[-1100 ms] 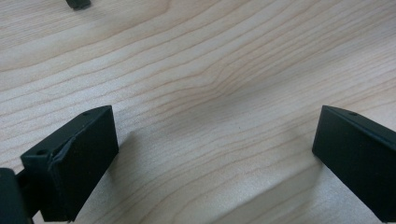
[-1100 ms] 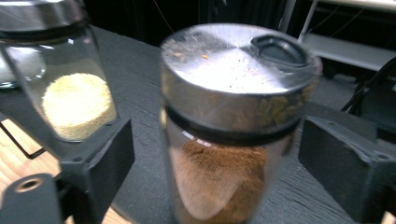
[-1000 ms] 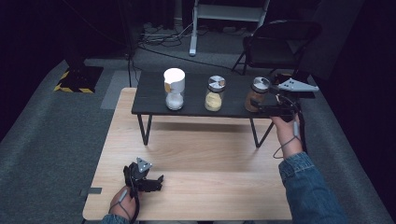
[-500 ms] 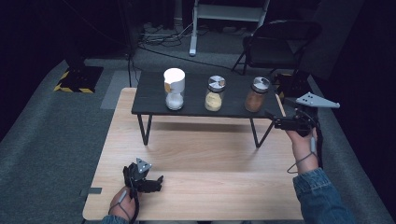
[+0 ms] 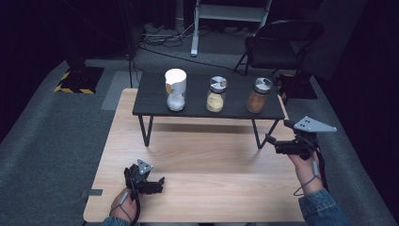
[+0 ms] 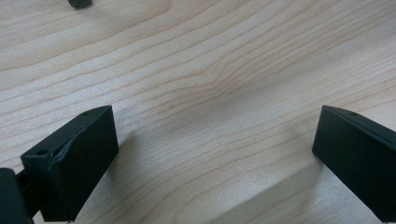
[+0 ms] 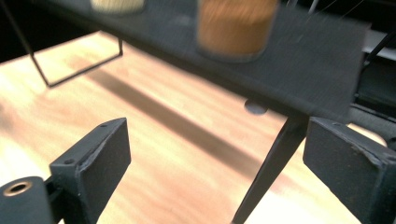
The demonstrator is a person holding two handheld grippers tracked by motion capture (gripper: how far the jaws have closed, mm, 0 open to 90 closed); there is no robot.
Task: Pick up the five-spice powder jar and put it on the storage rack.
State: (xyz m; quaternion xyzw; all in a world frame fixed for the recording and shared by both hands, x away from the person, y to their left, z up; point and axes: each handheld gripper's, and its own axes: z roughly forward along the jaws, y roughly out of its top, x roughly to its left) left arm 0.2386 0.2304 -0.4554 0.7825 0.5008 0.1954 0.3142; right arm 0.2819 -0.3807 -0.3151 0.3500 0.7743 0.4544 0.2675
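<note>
Nearby, shelf leg (image 7: 271, 163) stands before the spread right claw (image 7: 219, 163) — left claw (image 6: 215, 158) spread too

A dark studio-style recording space, lit only over the work area.

Black surroundings close in on a pale wooden table (image 5: 197, 155); grey carpet (image 5: 51, 132) covers the floor, cables (image 5: 160, 40) trail across it, a hazard-striped base plate (image 5: 77, 80) sits at left, and a black folding chair (image 5: 277, 42) waits behind.

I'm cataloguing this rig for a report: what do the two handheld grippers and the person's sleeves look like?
Both grippers, left gripper and right gripper, are black with blocky jaws and a grey three-cornered plate on top. A dark cable trails by the right wrist. The sleeve is blue denim.
</note>
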